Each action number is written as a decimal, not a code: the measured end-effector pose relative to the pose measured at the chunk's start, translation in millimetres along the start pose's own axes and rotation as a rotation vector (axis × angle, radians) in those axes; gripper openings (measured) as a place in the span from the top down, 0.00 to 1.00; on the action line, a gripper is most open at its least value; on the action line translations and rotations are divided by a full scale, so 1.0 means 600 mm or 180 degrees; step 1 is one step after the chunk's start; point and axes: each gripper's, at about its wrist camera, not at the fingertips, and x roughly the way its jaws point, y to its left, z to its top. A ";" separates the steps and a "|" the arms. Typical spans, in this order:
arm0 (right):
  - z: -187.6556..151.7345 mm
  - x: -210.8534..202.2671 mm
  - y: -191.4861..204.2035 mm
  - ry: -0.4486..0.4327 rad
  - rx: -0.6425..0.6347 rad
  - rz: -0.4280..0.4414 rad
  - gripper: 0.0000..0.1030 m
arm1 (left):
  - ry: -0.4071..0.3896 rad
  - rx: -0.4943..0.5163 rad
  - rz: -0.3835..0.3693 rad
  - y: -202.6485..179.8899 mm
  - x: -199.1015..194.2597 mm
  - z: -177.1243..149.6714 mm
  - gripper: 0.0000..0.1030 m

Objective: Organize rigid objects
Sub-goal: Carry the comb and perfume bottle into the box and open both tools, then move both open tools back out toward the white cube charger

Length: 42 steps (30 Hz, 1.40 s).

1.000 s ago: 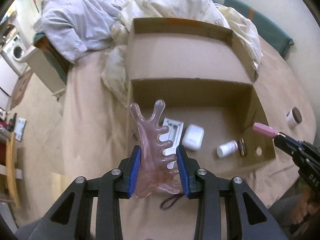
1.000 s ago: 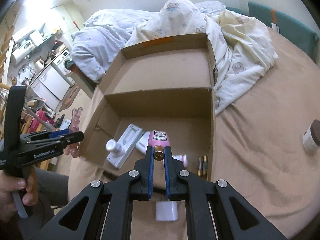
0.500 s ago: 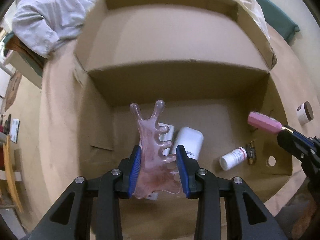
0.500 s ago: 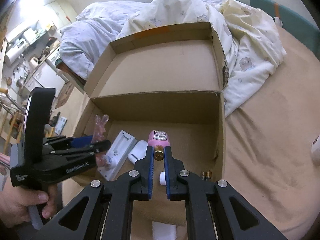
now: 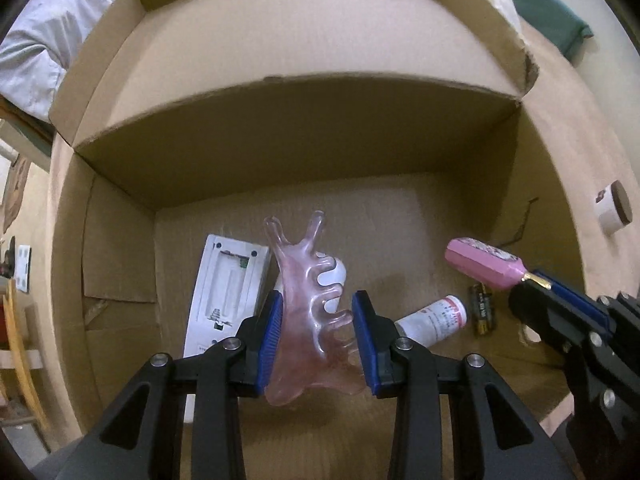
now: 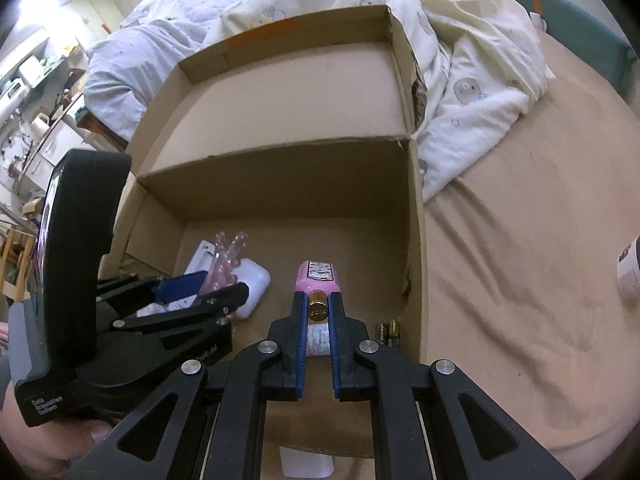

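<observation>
Left wrist view, near field: left hand-held gripper partly closed, blue pads clamped on both edges of a translucent pink comb-shaped tool, prongs pointing to 12 o'clock.
Right wrist view, near field: right hand-held gripper nearly closed, pinching the gold cap of a small pink bottle, body sticking out toward 12 o'clock.
Position of both loads: above the floor of the near compartment of the cardboard box, neither resting on it as far as I can judge.
Box floor, left wrist view: white flat device at 10 o'clock of the tool; white rounded case directly behind the tool; white bottle with red label at 3 o'clock; batteries just beyond it, near the right wall.
Middle: cardboard divider crosses the box; far compartment looks bare.
Far: jar with dark lid out on the bed sheet at 2 o'clock, well apart from the box; bedding heaped past it.
Step in hand (judgement): setting both items down in the near compartment.
Advice, left: aim for the bare cardboard in front of the white case, lower until the tool touches, then release; it could tip onto the case.
Advice, right: lay the pink bottle on its side in the gap left of the batteries, clear of the white bottle.
Unclear: lower end of the white device hidden behind the left finger; label text unreadable; white object at the bottom edge of the right wrist view unidentified.
</observation>
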 end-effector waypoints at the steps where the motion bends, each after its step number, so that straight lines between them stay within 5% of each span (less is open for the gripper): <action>1: -0.001 0.002 -0.001 0.0019 0.0007 0.0001 0.90 | 0.0032 -0.0003 0.0030 -0.001 0.003 0.001 0.69; 11: -0.004 0.013 -0.002 0.0143 0.0089 0.0060 0.89 | 0.0154 -0.0019 0.0231 -0.007 0.013 0.008 0.69; 13: -0.003 0.011 -0.002 0.0136 0.0117 0.0087 0.88 | 0.0165 -0.0026 0.0245 -0.009 0.012 0.010 0.61; 16: 0.001 0.002 -0.001 0.0076 0.0120 0.0117 0.72 | 0.0157 -0.0032 0.0271 -0.008 0.003 0.009 0.27; 18: 0.003 -0.006 -0.003 0.0022 0.0153 0.0175 0.44 | 0.0135 -0.0054 0.0295 -0.006 -0.006 0.008 0.19; 21: 0.008 -0.019 -0.009 -0.0093 0.0238 0.0230 0.26 | 0.0125 -0.0085 0.0305 0.016 -0.016 0.003 0.13; 42: 0.001 -0.058 -0.007 -0.0278 0.0210 0.0302 0.23 | -0.0111 -0.0275 0.0291 0.072 -0.131 -0.047 0.09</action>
